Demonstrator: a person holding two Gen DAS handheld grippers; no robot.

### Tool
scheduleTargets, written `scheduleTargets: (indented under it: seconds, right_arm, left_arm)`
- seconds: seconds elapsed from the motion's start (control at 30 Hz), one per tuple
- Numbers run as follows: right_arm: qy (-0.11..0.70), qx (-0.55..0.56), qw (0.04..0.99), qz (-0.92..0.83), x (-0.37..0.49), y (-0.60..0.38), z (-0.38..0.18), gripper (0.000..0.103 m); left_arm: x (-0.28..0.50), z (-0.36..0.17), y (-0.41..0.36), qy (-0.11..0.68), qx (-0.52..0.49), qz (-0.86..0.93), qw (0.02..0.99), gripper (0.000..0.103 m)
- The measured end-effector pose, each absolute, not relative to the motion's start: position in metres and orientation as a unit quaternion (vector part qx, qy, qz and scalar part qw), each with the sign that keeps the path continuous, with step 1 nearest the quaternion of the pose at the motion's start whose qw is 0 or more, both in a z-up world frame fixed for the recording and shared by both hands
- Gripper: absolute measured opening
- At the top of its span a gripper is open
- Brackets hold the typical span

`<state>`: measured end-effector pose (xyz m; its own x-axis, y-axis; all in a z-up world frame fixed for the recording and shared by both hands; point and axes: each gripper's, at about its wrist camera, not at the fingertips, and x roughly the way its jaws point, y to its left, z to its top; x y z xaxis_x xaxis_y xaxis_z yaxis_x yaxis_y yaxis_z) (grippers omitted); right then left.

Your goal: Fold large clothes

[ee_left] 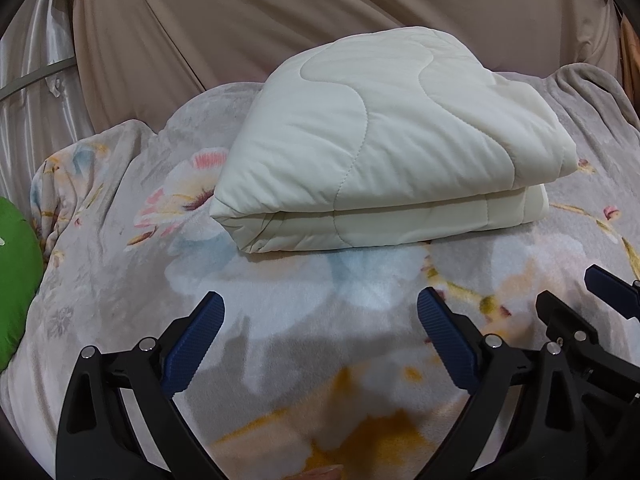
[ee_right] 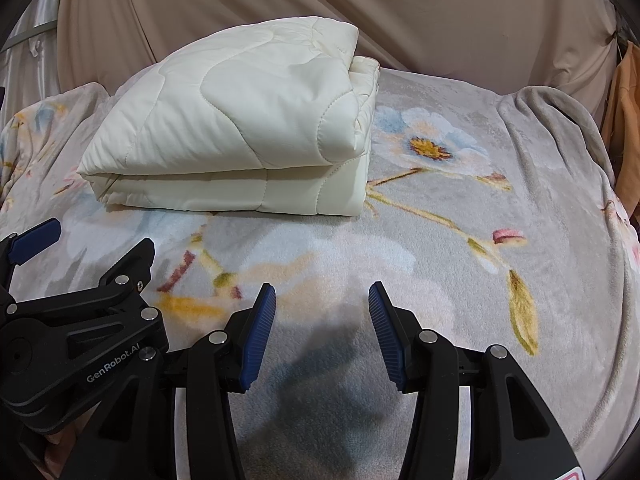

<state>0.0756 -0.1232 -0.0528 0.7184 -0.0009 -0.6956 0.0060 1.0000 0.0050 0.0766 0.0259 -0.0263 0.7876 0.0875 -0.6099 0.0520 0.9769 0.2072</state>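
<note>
A cream quilted blanket [ee_left: 384,140] lies folded into a thick stack on the flowered bed cover [ee_left: 280,320]. It also shows in the right wrist view [ee_right: 236,136], at the upper left. My left gripper [ee_left: 320,312] is open and empty, hovering over the cover a short way in front of the stack. My right gripper [ee_right: 322,304] is open and empty, just right of the left one and in front of the stack's right end. The left gripper's body [ee_right: 80,320] shows at the left of the right wrist view.
A beige curtain [ee_left: 280,20] hangs behind the bed. A green cushion [ee_left: 16,280] sits at the left edge. An orange cloth [ee_right: 624,120] hangs at the far right. The flowered cover [ee_right: 480,240] spreads to the right of the stack.
</note>
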Motion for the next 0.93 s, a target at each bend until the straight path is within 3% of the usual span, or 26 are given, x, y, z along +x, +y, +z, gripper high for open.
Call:
scheduleTargets:
  seconds: [0.93]
  right_arm:
    - [0.373,-0.002,0.928,-0.003,0.0752,-0.1228,-0.0511,0.047]
  left_arm:
    - [0.0756,-0.0262,0.0182,0.322,0.11,0.012,0.94,0.089]
